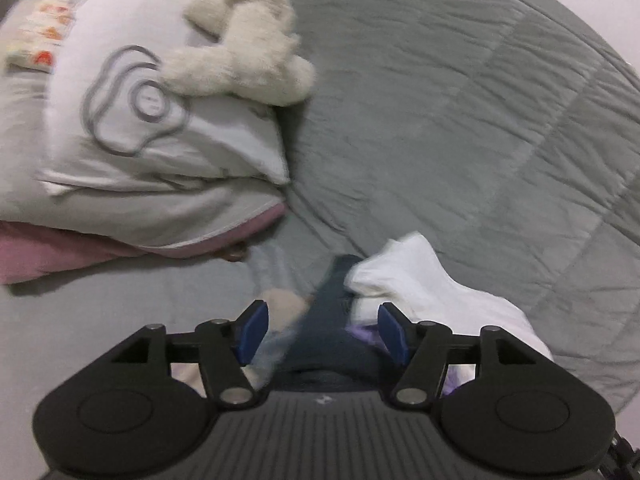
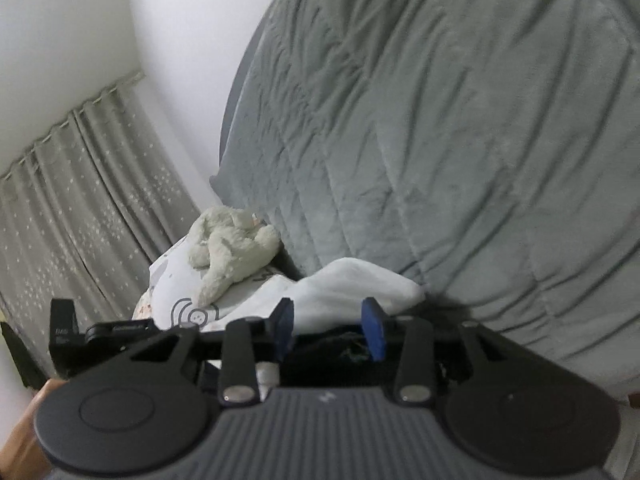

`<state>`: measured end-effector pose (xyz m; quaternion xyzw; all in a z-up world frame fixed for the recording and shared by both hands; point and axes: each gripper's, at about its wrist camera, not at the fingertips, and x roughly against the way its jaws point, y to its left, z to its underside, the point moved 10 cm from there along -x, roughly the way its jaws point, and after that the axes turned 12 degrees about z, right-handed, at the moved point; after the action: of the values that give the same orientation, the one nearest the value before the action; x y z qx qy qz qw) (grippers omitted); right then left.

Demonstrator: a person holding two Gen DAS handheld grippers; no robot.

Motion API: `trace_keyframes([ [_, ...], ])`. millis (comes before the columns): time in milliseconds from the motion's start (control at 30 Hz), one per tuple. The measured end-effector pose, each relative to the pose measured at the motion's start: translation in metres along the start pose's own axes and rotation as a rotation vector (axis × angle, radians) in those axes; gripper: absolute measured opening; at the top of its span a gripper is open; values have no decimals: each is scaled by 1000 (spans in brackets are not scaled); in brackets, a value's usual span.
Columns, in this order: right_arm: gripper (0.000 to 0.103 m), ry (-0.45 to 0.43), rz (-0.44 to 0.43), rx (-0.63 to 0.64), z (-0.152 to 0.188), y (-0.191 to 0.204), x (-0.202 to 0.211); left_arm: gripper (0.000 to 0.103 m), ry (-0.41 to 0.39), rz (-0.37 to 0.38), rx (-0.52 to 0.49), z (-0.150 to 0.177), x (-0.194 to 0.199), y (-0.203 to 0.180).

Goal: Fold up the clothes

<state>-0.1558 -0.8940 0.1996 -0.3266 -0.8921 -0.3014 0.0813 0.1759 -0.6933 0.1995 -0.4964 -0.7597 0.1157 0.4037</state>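
Note:
A pile of clothes lies on the grey bed. In the left wrist view a dark blue garment (image 1: 332, 320) runs between the blue pads of my left gripper (image 1: 323, 330), with a white garment (image 1: 420, 280) to its right and a purple bit (image 1: 360, 330) beneath. The jaws stand wide apart and clamp nothing. In the right wrist view my right gripper (image 2: 330, 330) is open just above the pile, with the white garment (image 2: 352, 284) ahead of it and a dark garment (image 2: 340, 350) under its pads. The left gripper's black body (image 2: 100, 336) shows at left.
A grey quilt (image 1: 460, 100) covers the bed. A white pillow (image 1: 140, 120) with a cream plush toy (image 1: 240, 48) on it lies at left over a pink one (image 1: 60, 252). The right wrist view shows the toy (image 2: 228, 248), a starred curtain (image 2: 80, 200) and a white wall (image 2: 180, 40).

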Motion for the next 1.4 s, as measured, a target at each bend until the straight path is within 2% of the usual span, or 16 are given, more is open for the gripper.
trace_keyframes([
  [67,49,-5,-2,26,5,4,4,63,-9,-8,0,7,14,4],
  [133,55,-17,-8,84,13,14,11,71,-15,-12,-2,18,29,7],
  [233,93,-32,-14,157,24,31,20,82,-30,-62,-14,44,55,17],
  [267,97,-36,-14,184,31,38,23,85,-37,-91,-18,57,67,22],
  [367,103,-16,-14,269,60,60,32,86,-48,-175,-22,94,103,36],
  [567,103,82,-42,372,125,95,49,88,-113,-382,-81,159,189,57],
  [833,103,150,-81,456,195,148,101,93,-238,-539,-142,219,320,68],
  [1100,103,180,-142,527,254,215,150,96,-305,-642,-149,267,427,91],
  [1400,103,222,-181,645,315,267,181,96,-324,-675,-70,313,483,131],
])
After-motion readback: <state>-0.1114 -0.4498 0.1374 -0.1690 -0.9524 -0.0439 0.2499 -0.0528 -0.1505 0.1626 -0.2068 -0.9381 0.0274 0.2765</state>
